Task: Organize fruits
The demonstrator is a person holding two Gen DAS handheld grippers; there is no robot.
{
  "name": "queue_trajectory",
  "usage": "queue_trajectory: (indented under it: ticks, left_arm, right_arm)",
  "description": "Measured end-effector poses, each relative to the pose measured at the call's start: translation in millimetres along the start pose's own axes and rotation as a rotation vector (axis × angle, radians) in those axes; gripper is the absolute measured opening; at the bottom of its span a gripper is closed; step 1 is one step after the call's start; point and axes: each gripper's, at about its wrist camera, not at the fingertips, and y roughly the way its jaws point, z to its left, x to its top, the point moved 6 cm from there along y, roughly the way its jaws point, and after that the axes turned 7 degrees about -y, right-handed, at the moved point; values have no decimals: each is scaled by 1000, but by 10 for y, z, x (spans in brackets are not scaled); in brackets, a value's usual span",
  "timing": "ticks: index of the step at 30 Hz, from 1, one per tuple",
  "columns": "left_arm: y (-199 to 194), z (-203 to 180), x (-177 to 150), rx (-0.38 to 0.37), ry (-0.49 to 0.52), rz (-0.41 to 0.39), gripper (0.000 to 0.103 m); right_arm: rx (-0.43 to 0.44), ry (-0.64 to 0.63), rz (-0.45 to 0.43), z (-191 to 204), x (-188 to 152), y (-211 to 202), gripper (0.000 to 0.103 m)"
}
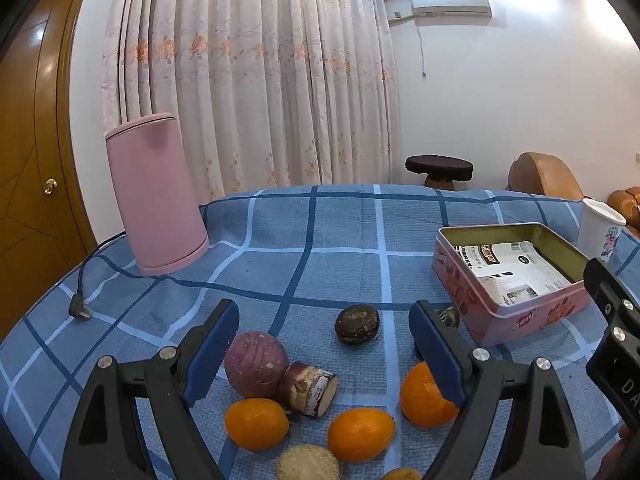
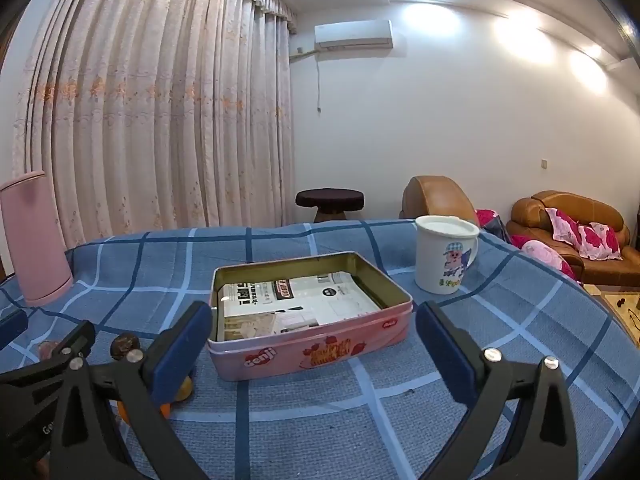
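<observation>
Fruits (image 1: 280,396) heaped on the near cloth (image 1: 320,240), directly under wide-open, empty left gripper (image 1: 320,344); tin (image 2: 308,316) to their right, framed by equally spread, empty right gripper (image 2: 316,340).

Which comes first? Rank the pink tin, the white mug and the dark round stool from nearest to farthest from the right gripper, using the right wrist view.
1. The pink tin, directly ahead of the right gripper, just beyond its open jaws.
2. The white mug, further back and to the right, on the checked cloth.
3. The dark round stool, beyond the table by the curtain.
</observation>
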Motion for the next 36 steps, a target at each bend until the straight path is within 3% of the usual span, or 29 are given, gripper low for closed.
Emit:
queue_trajectory:
  ticks: [36]
  left_arm:
    - [10,-13,-11,0,1,11,88]
  right_arm:
    - [1,-1,3,-7,-7,19,103]
